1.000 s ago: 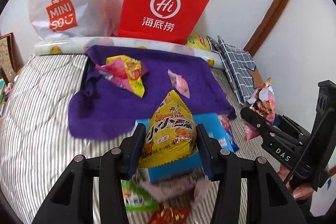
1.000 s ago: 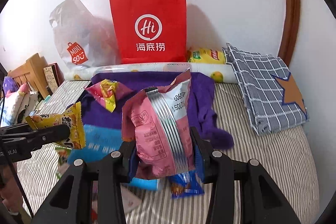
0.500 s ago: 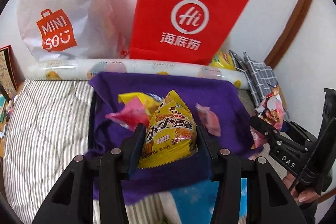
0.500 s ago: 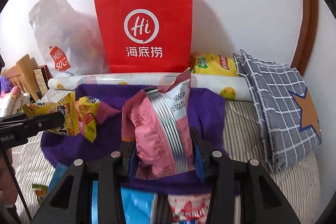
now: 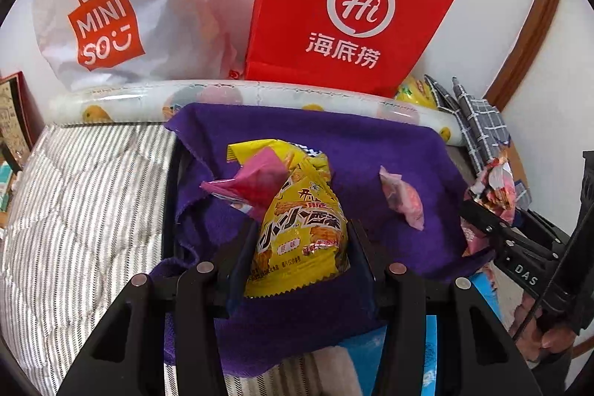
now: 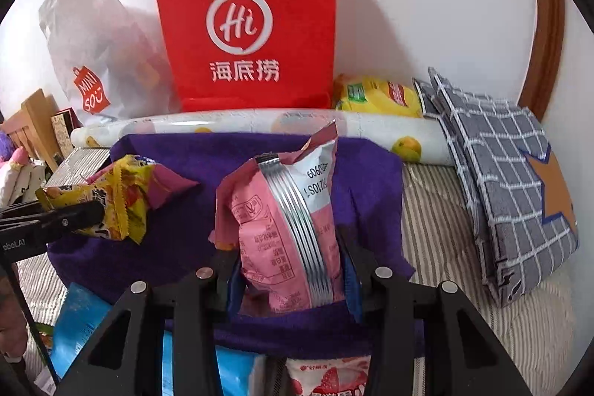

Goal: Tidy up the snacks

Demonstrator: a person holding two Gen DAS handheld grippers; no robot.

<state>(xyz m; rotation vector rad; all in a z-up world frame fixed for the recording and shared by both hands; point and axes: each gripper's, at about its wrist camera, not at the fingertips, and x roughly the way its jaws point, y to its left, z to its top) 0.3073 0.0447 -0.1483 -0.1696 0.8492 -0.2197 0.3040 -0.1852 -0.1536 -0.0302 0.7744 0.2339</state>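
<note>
A: Our left tongs (image 5: pixel 299 244) are pinching the yellow snack packet (image 5: pixel 300 232) by its sides, and we hold it upright over the purple towel (image 5: pixel 371 151).

B: And our right tongs (image 6: pixel 289 270) are clamped on the pink snack packet (image 6: pixel 282 232), seam side towards us, also above the towel.

A: On the towel just past our yellow packet we see a pink and yellow wrapper (image 5: pixel 260 173), and a small pink sachet (image 5: pixel 402 197) lies apart to its right.

B: The towel is spread on the striped bed (image 6: pixel 464 266). Behind it lies a fruit-printed roll (image 6: pixel 260 125), then the red paper bag (image 6: pixel 248 21) and the white plastic bag (image 5: pixel 111 10) against the wall.

A: A blue packet (image 6: pixel 80 321) pokes out from under the towel's near edge.

B: We also see a checked cushion (image 6: pixel 512 195) on the right.
</note>
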